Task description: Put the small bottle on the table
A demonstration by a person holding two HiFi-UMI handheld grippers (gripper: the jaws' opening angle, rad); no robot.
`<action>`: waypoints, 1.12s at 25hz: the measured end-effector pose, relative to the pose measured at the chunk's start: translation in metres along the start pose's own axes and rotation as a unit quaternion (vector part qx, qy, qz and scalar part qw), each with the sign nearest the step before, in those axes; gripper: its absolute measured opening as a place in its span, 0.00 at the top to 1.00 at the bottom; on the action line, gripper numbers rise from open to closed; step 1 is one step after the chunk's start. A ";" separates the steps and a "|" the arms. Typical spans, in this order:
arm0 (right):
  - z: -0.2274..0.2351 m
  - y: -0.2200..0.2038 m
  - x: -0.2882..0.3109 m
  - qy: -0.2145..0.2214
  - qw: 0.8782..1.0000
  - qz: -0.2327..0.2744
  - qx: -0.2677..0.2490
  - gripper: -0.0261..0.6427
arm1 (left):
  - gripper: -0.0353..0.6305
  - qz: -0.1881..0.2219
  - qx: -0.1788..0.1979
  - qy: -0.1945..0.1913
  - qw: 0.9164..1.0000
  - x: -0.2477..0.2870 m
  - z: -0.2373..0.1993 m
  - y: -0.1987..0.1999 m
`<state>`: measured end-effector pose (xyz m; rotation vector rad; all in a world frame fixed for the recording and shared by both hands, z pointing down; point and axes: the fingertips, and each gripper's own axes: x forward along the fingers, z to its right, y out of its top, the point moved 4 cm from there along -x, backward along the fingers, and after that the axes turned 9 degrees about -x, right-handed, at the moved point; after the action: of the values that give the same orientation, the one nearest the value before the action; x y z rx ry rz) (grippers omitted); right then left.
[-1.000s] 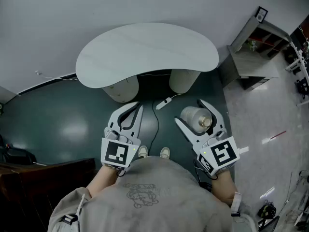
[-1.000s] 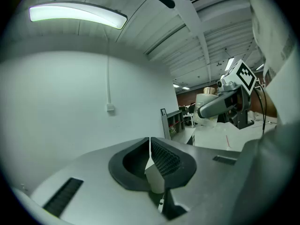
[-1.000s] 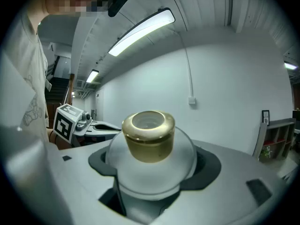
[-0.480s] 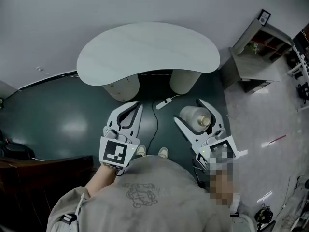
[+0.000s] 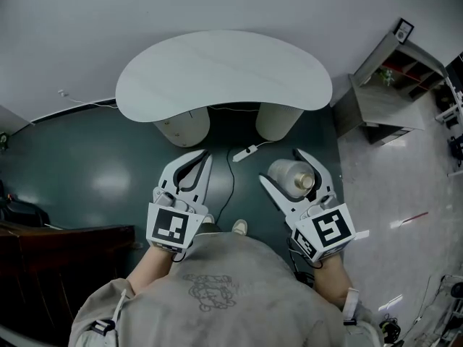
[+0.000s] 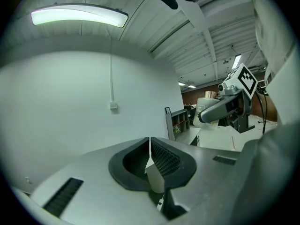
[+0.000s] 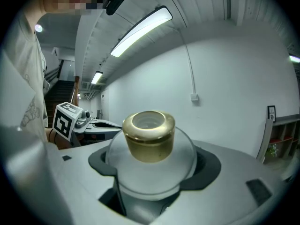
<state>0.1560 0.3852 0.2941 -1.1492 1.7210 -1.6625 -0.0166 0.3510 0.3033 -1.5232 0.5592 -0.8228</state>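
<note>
Our right tongs held the small bottle between their two jaws, which stood apart around its round, pale body. In the right gripper view the bottle filled the gap between the dark pads, and its gold cap pointed back at the camera. Our left tongs were closed, with nothing in them; in the left gripper view the two ribbed pads met at a thin line.

We held both tongs side by side in front of our chest, above the dark green floor. The bottle was in the air, short of the white curved bench and not touching it. The bench stood ahead of us against the pale wall, on two rounded legs.

A thin cable lay on the floor between the two tongs. The toe of a shoe showed below us. A grey shelf unit stood to the right of the bench.
</note>
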 end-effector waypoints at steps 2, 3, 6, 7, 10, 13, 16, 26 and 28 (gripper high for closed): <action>0.004 -0.002 -0.004 0.003 1.000 0.002 -0.003 0.45 | 0.91 0.002 0.000 0.008 1.000 0.000 0.005 0.000; 0.006 -0.003 -0.006 0.004 1.000 0.004 -0.004 0.45 | 0.91 0.003 0.000 0.013 1.000 -0.001 0.006 0.000; 0.009 -0.008 -0.007 0.008 1.000 0.008 0.000 0.45 | 0.91 0.006 -0.004 0.023 1.000 -0.002 0.009 -0.002; 0.009 -0.010 -0.007 0.009 1.000 0.010 0.002 0.45 | 0.91 0.007 -0.004 0.024 1.000 -0.003 0.010 -0.003; 0.010 -0.012 -0.006 0.017 1.000 0.014 0.002 0.45 | 0.91 0.007 0.005 0.025 1.000 0.000 0.011 -0.005; 0.012 -0.011 -0.005 0.022 0.999 0.021 -0.009 0.45 | 0.91 0.011 0.015 0.024 1.000 0.007 0.011 -0.006; 0.016 -0.013 0.003 0.022 0.999 0.027 -0.021 0.45 | 0.91 0.021 0.022 0.027 0.999 0.016 0.005 -0.008; 0.030 -0.025 0.063 0.036 0.999 0.010 -0.025 0.45 | 0.91 0.027 0.020 0.026 0.999 0.054 -0.040 -0.016; 0.035 -0.025 0.078 0.040 0.999 0.003 -0.025 0.45 | 0.91 0.024 0.017 0.030 0.999 0.061 -0.053 -0.016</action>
<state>0.1486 0.3035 0.3295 -1.1128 1.8238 -1.6927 -0.0208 0.2731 0.3289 -1.4534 0.6209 -0.8392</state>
